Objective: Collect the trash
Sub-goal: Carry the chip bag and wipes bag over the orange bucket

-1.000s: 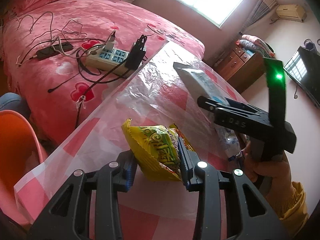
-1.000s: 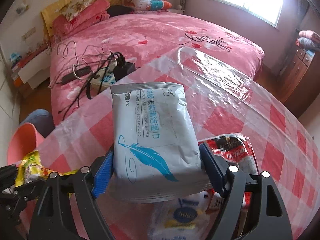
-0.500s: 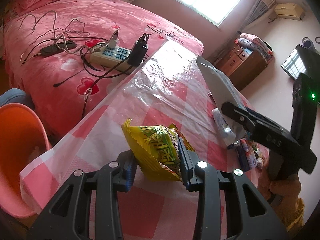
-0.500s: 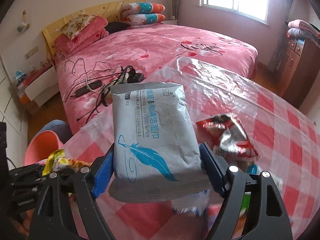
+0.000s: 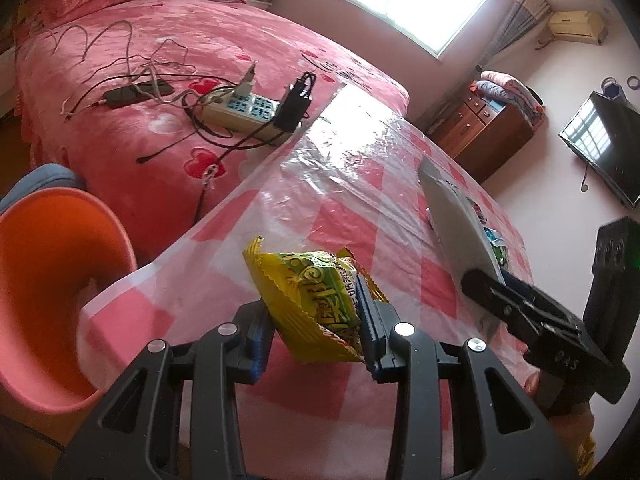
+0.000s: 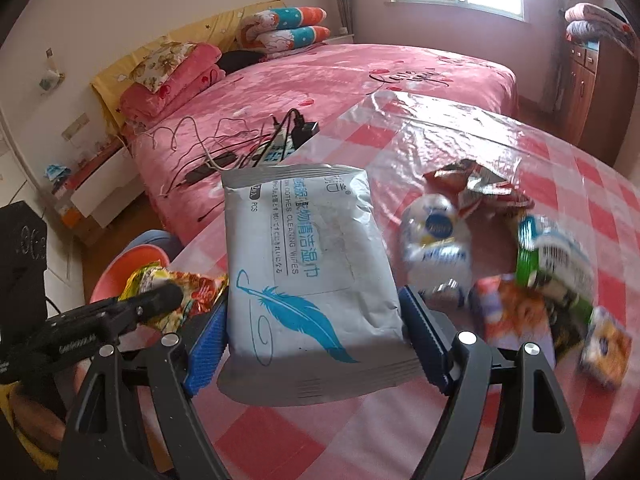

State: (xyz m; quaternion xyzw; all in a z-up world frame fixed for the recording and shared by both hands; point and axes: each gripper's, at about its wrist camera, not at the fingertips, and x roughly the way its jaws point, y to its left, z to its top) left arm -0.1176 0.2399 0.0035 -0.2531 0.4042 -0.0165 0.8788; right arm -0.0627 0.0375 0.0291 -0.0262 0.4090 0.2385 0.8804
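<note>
We carry both loads toward orange bin (image 5: 52, 300), now larger in view. Left claw (image 5: 316, 320) clamps yellow snack wrapper (image 5: 316, 300); right claw (image 6: 316, 344), wide, grips wipes pack (image 6: 308, 272). More wrappers (image 6: 480, 188) remain on surface (image 5: 360, 208).

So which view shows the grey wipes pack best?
The right wrist view: the wipes pack faces the camera, print readable, between the right gripper's fingers. The left wrist view shows it only edge-on.

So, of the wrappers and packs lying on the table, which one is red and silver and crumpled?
The crumpled red and silver wrapper, farthest from the right gripper, at the pile's far edge. The other packs nearer are white-blue, green and orange.
</note>
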